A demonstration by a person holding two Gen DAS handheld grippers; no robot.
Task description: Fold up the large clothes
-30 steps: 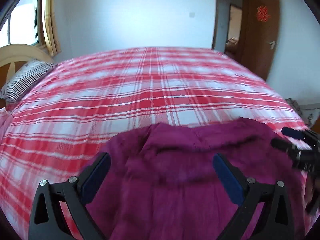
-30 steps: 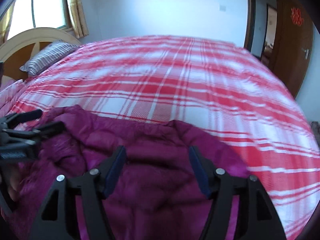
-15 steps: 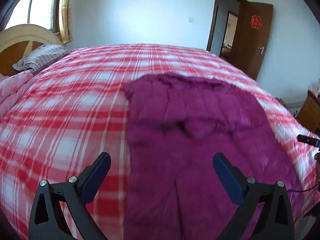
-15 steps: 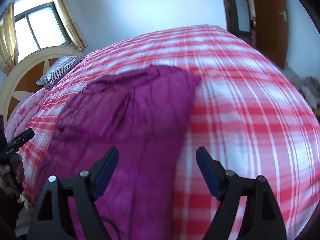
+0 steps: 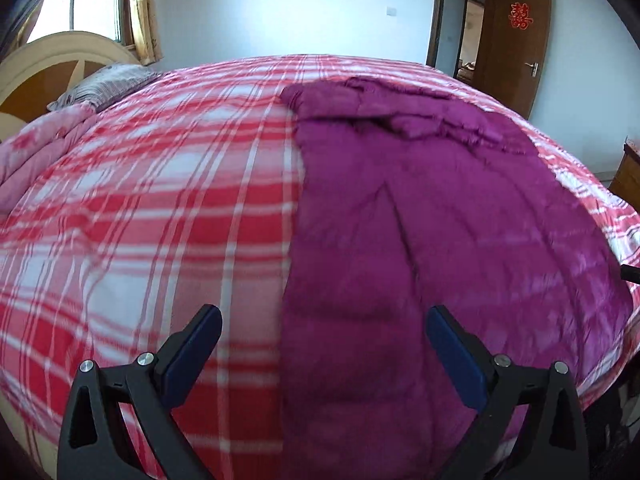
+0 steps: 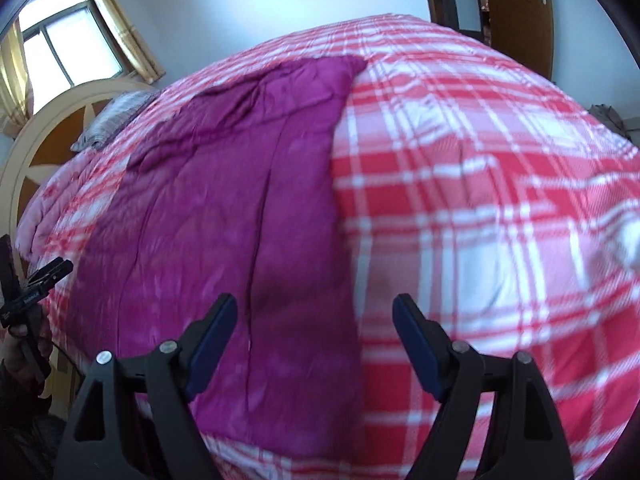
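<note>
Both of my tools have pulled back from the magenta garment (image 5: 440,240) since a second ago: then the blue pads hovered right over its bunched fabric at the near edge of the bed, and now the whole piece lies spread out flat on the red-and-white plaid bedspread (image 5: 160,200), well ahead of the fingers. Half a second ago it was already laid out; since then each view has swung a little, so the garment sits more toward 3 o'clock in my left view and more toward 9 o'clock in my right view.

My left tool (image 5: 320,348) is spread wide with nothing between its pads; the garment's near left edge runs up between the two fingers from 6 o'clock. My right tool (image 6: 316,336) is likewise spread and holds nothing, with the garment's right edge passing between its fingers.

My left view shows the rumpled, layered far end of the garment at about 1 o'clock, the striped pillow (image 5: 108,84) and rounded headboard (image 5: 52,64) at 10 o'clock, and the brown door (image 5: 516,40) with a red paper ornament at 1 o'clock. Only a sliver of the other tool shows at its 3 o'clock edge.

My right view gives what the left cannot: my left tool (image 6: 38,284) from the side at 9 o'clock, off the garment's edge, though I cannot tell its spread from there. It also shows a long seam down the garment's middle and the window (image 6: 68,52) at 10 o'clock.
</note>
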